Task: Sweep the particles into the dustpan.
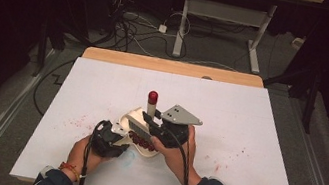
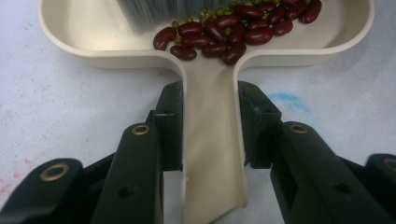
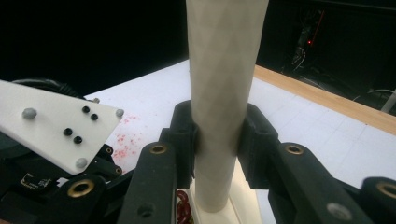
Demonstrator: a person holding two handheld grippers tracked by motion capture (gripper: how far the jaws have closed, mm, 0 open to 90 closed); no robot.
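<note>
We read this as the end of a sweeping step. Our left tongs [image 2: 210,135] are clenched on the flat handle of the cream dustpan [image 2: 84,39], which lies on the white counter [image 1: 256,138] a little toward its near edge, about midway between the left and right edges. Our right tongs [image 3: 218,140] are clenched on the pale handle of the brush [image 3: 224,84], held upright with its red cap [image 1: 153,95] on top and its grey bristles [image 2: 154,11] down inside the pan. The red kidney beans [image 2: 224,32], mixed with small green beans [image 2: 208,14], are heaped in the pan near the mouth of the handle.

Next, we judge, the brush should lift clear of the pan, and the pan should stay level as it rises so the beans do not roll out over the open lip. Faint reddish smears [image 1: 77,121] mark the counter left of the pan.

We can read no brand, label or writing on anything.
</note>
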